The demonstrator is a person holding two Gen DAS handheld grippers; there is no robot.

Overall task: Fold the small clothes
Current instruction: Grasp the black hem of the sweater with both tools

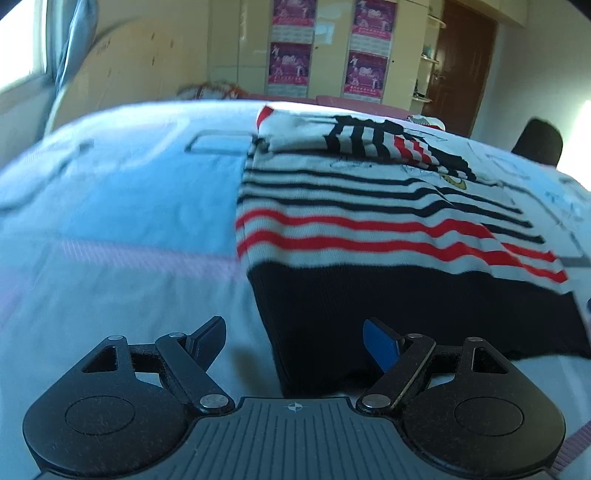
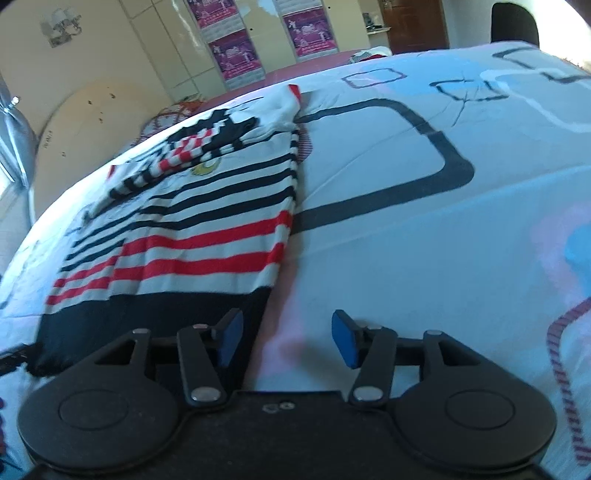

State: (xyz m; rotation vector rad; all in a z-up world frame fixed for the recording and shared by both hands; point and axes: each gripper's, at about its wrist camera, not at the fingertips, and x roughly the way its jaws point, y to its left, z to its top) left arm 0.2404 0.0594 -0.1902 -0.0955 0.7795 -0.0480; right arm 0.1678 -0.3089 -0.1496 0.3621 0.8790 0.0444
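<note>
Garment: striped sweater (image 1: pixel 369 225) (image 2: pixel 192 236), white with black and red stripes and a broad black hem band; lies flat on the bed sheet (image 1: pixel 122 206) (image 2: pixel 406 206), hem toward both cameras
Sleeves: folded in across the upper body, bunched near the collar end
Left gripper (image 1: pixel 295 341): jaws wide apart, holding nothing; the left corner of the black hem lies between and just ahead of the fingers; contact with the cloth cannot be told
Right gripper (image 2: pixel 286 338): jaws wide apart, holding nothing; left finger over the right corner of the black hem, right finger over bare sheet
Bed sheet: pale, printed with dark rounded-rectangle outlines and pink and blue patches
Background: cream wardrobe doors with magenta posters (image 1: pixel 291 48) (image 2: pixel 229 48), brown door (image 1: pixel 461 62), dark chair back (image 1: pixel 537 142) (image 2: pixel 513 20)
</note>
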